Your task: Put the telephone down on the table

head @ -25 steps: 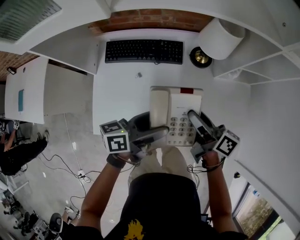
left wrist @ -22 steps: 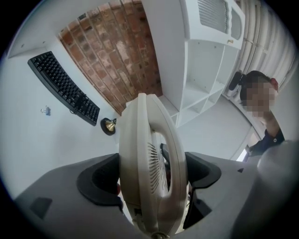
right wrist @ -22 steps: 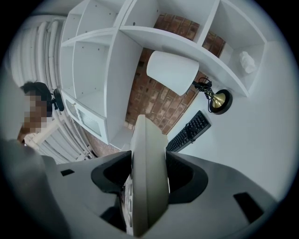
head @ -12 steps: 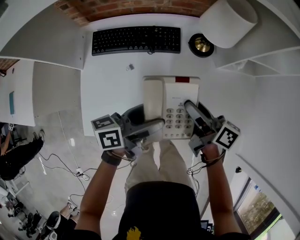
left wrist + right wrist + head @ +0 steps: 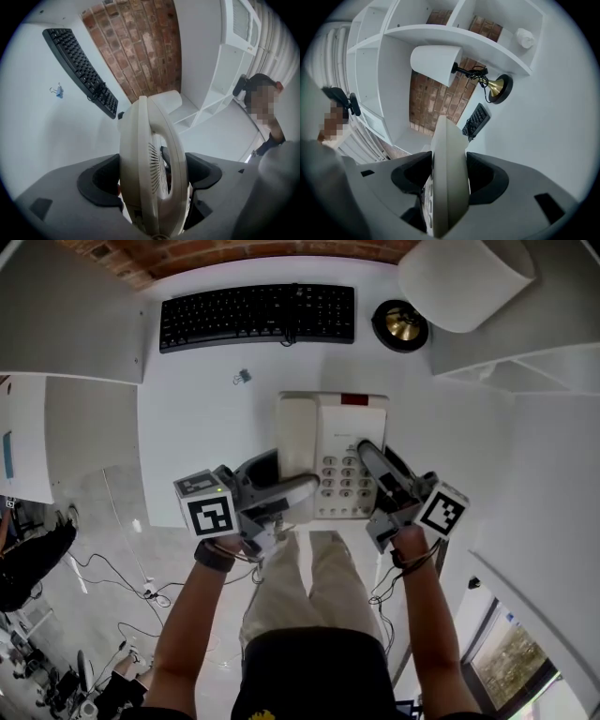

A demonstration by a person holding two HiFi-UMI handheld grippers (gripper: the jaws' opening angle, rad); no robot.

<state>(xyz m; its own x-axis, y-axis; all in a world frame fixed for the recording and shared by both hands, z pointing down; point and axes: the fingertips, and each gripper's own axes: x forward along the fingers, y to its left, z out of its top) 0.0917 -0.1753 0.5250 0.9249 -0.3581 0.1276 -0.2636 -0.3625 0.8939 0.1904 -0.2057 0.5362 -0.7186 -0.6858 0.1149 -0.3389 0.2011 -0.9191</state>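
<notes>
A cream desk telephone (image 5: pixel 333 442) with handset and keypad is held over the front part of the white table (image 5: pixel 197 418); whether it touches the top cannot be told. My left gripper (image 5: pixel 298 491) is shut on its left near edge. The telephone (image 5: pixel 152 164) fills the gap between those jaws edge-on. My right gripper (image 5: pixel 367 457) is shut on the right near edge, and there the telephone (image 5: pixel 447 178) stands between the jaws as a thin slab.
A black keyboard (image 5: pixel 258 313) lies at the table's back. A brass-based lamp (image 5: pixel 401 324) with a white shade (image 5: pixel 464 268) stands at the back right. A small binder clip (image 5: pixel 242 378) lies left of the telephone. White shelves (image 5: pixel 440 28) rise behind.
The telephone and both grippers sit a little higher and further left in the head view than a second ago, as does the whole desk. Both grips are unchanged.
</notes>
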